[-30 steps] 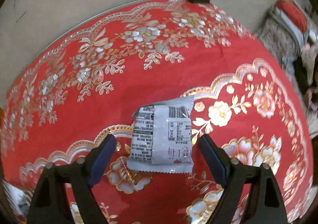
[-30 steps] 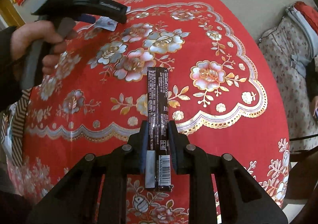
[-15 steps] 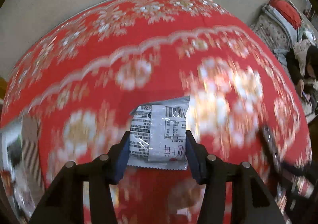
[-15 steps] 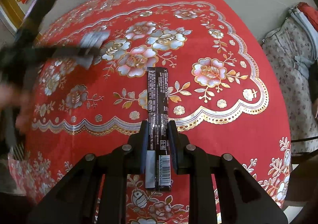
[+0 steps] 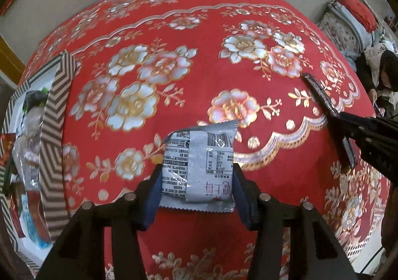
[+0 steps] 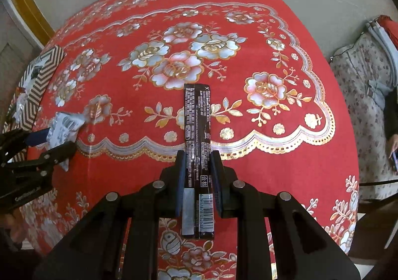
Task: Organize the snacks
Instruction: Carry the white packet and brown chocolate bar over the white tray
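Both jaws clamp snacks: silver packet (image 5: 197,168), dark bar (image 6: 197,145).

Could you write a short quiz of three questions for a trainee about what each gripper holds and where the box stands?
1. True or false: the left gripper is shut on the grey foil snack packet.
2. What does the right gripper hold? A) a red paper envelope B) the long dark-brown snack bar wrapper C) nothing
3. Fill in: in the left wrist view, the zigzag-patterned cardboard box with snacks stands at the ____ edge of the red floral tablecloth.

Key: 1 true; 2 B; 3 left.
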`<state>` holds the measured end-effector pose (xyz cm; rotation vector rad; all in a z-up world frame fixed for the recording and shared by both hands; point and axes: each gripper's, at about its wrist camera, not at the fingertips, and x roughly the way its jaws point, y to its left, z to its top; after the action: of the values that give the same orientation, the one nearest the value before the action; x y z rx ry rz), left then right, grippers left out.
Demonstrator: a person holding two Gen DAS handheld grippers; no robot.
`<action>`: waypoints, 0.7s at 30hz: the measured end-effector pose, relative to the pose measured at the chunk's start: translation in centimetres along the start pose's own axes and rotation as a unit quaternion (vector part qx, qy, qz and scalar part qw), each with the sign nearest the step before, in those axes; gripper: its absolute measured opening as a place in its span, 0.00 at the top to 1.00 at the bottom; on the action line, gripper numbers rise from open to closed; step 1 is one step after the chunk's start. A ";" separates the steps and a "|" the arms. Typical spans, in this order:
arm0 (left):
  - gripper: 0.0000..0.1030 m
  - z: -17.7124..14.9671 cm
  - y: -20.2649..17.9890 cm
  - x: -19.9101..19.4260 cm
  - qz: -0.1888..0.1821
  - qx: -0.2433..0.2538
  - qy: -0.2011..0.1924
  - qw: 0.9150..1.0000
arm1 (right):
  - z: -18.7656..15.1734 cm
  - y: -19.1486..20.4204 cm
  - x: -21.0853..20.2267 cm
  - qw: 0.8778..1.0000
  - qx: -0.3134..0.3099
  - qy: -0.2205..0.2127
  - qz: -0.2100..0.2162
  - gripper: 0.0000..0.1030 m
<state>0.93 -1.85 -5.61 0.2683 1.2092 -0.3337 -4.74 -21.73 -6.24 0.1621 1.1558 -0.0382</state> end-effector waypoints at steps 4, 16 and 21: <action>0.47 -0.3 0.3 0.0 -0.002 -0.002 0.003 1.000 | -0.4 0.2 -0.2 1.000 0.004 0.004 0.001 0.82; 0.47 -0.9 1.2 -0.3 -0.002 -0.008 0.007 1.000 | -0.9 0.9 -0.6 0.999 0.029 0.014 0.027 0.82; 0.47 -1.0 2.1 -0.9 0.005 -0.014 0.000 1.000 | -1.0 1.9 -1.1 0.999 0.029 0.013 0.040 0.82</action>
<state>0.62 0.52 -5.03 0.2493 1.2109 -0.3080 -5.87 -19.76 -5.40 0.2603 1.1745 0.0004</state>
